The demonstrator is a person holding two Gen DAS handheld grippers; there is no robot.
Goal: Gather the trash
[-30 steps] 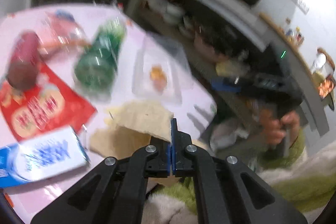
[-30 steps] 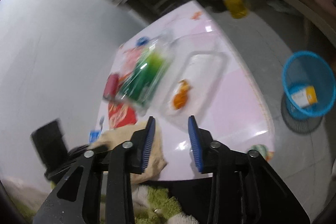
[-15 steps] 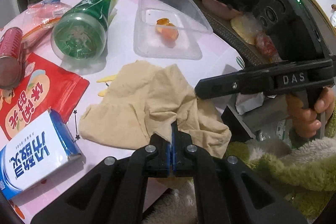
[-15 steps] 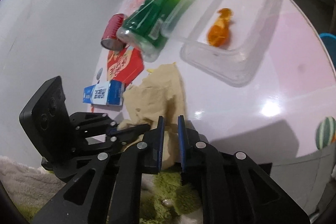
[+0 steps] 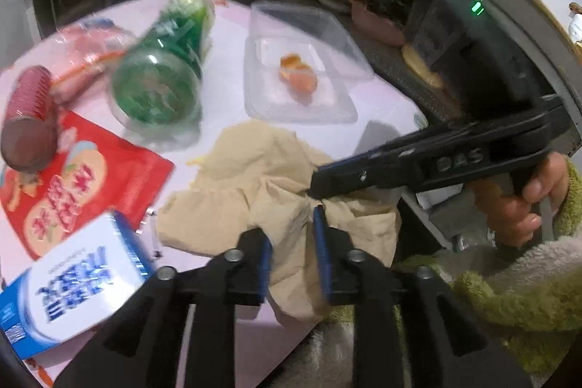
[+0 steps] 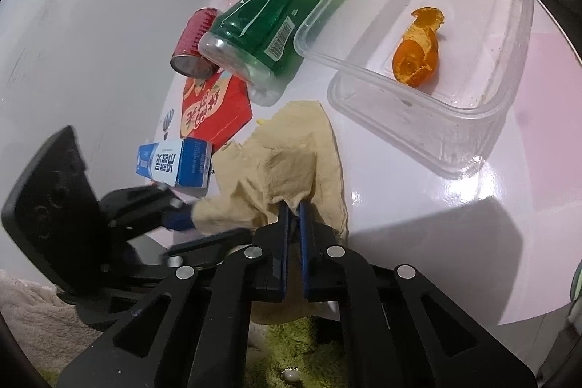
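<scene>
The left hand-held gripper (image 5: 291,235) was held open over the cloth (image 5: 269,180) at the desk's (image 6: 436,206) near edge. The right hand-held gripper (image 6: 294,206) was clamped on a fold; lifting it clear seemed next.

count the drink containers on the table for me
3: a green bottle lying mid-table, a red can just left of it, a blue milk carton by the beige cloth. Others may be hidden.
</scene>
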